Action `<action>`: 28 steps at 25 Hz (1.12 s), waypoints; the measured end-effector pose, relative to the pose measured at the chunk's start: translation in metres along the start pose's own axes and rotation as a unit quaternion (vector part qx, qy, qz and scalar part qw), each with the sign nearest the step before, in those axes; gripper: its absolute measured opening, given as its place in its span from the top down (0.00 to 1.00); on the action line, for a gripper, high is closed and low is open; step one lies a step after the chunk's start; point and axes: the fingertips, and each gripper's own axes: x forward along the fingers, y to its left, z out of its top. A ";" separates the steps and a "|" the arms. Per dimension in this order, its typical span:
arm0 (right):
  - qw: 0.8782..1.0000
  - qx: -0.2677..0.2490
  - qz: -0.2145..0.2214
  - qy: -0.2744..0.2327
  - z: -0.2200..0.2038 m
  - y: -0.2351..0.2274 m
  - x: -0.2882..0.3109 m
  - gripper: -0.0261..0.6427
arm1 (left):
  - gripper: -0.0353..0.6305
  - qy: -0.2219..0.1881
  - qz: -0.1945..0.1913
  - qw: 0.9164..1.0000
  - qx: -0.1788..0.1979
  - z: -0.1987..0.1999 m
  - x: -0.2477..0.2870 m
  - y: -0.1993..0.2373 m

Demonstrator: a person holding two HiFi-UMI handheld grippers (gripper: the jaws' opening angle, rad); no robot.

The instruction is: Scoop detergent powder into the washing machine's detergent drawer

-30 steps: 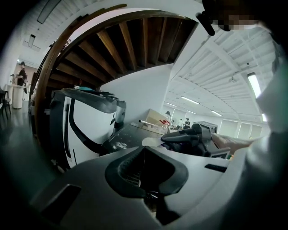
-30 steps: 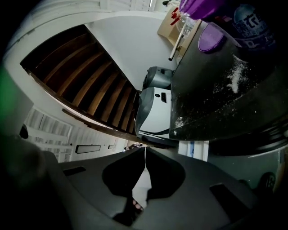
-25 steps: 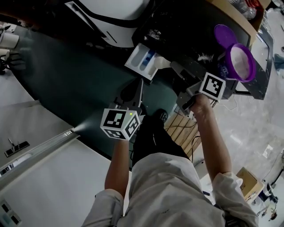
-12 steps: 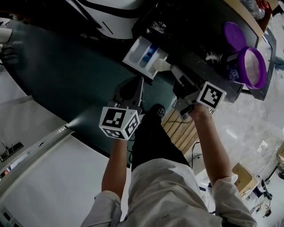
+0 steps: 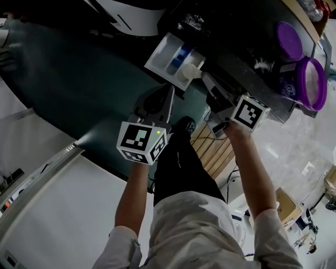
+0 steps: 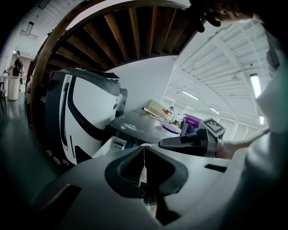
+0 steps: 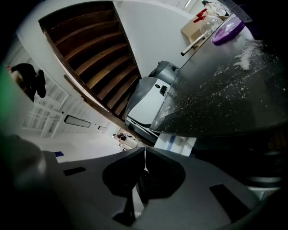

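The detergent drawer (image 5: 167,57) is poking out from under the front edge of the counter (image 5: 231,37), so I'm placing everything off that. A bulky machine (image 5: 134,13) is standing to the drawer's left. The tub (image 5: 310,84) and its lid (image 5: 290,41) are sitting on the counter, well off to the drawer's right. The left hand-held gripper (image 5: 169,93) is hanging just in front of the drawer, and the right hand-held gripper (image 5: 206,80) is hovering just beside the drawer's right corner.

Pale short-sleeved shirt (image 5: 199,231), sleeves (image 5: 123,236) cuffed above the elbows, dark trousers (image 5: 181,163) at twelve o'clock of it, grey left tongs (image 5: 169,97) and right tongs (image 5: 206,80), each with a white cube (image 5: 142,141) of black square markers, green light (image 5: 156,133) on the left one.
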 end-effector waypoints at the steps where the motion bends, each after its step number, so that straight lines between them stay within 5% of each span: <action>1: 1.000 -0.006 -0.001 0.002 -0.001 -0.002 0.002 0.95 | 0.92 0.002 -0.002 1.000 0.000 -0.001 0.001 0.000; 18: 0.987 -0.143 -0.042 0.066 -0.034 -0.020 0.022 0.95 | 0.92 0.008 -0.004 1.000 -0.013 -0.007 0.002 0.019; 28: 0.956 -0.267 -0.067 0.098 -0.042 -0.019 0.024 0.95 | 0.92 0.014 -0.004 1.000 -0.012 -0.010 0.002 0.021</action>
